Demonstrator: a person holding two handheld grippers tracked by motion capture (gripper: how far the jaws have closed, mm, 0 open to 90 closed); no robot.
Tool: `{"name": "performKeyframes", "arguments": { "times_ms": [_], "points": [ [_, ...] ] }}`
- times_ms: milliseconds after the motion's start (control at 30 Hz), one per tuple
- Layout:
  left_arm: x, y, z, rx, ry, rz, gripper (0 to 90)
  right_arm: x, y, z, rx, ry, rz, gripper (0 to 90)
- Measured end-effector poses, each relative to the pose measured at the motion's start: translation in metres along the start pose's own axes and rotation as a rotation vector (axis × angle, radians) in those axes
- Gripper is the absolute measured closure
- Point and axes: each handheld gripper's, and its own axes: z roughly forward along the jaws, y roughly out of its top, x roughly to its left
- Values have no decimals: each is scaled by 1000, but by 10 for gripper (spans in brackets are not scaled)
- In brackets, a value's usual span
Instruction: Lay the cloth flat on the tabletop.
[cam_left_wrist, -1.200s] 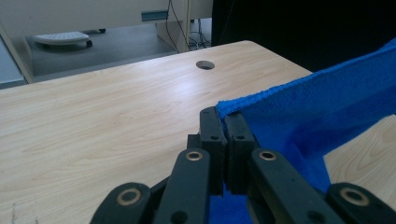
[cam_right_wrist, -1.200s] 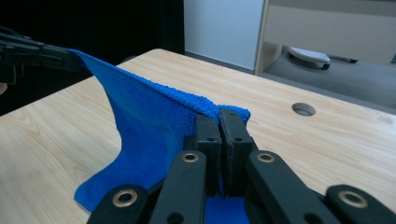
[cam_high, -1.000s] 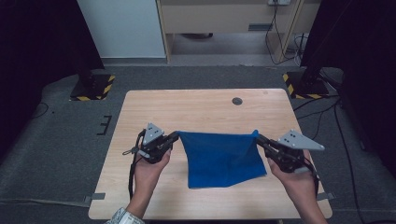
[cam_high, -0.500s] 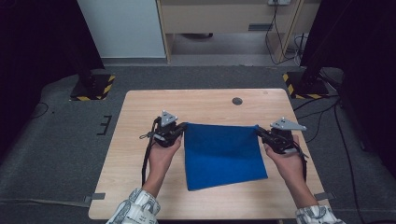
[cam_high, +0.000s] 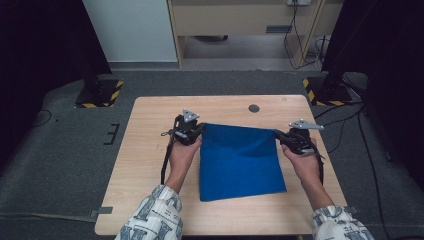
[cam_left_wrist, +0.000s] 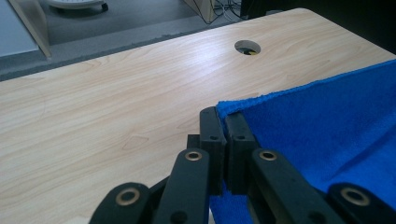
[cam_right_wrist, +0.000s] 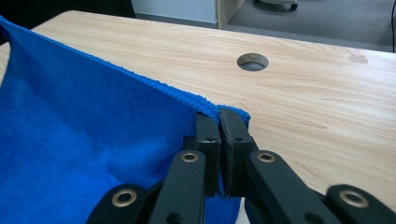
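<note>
- Broadly, we work at a light wooden table (cam_high: 150, 165) whose far half lies bare around a round cable hole (cam_high: 254, 108).
- Across the middle of that table we have a blue towel (cam_high: 240, 160); its near part lies flat on the wood, its near edge straight and well inside the table's near edge.
- Its far edge runs taut between our two hands, a little above the wood as the gripper views show it, so the spreading looks mostly done to us.
- Our left gripper (cam_left_wrist: 223, 126) is clenched on the towel's far left corner, the terry edge pinched between the closed jaws.
- Our right gripper (cam_right_wrist: 219, 123) is likewise clamped on the far right corner, with a tuft of cloth poking past the tips.
- What is left, as we judge it: set the far edge down on the wood, let go of both corners, and smooth or fold if that is wanted.
</note>
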Motion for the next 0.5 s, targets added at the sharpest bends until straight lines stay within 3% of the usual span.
{"name": "performKeyframes", "arguments": {
  "times_ms": [500],
  "points": [
    [14,-6,33,81,34,-20,873,-13,7,39,92,-24,30,870]
  ]
}}
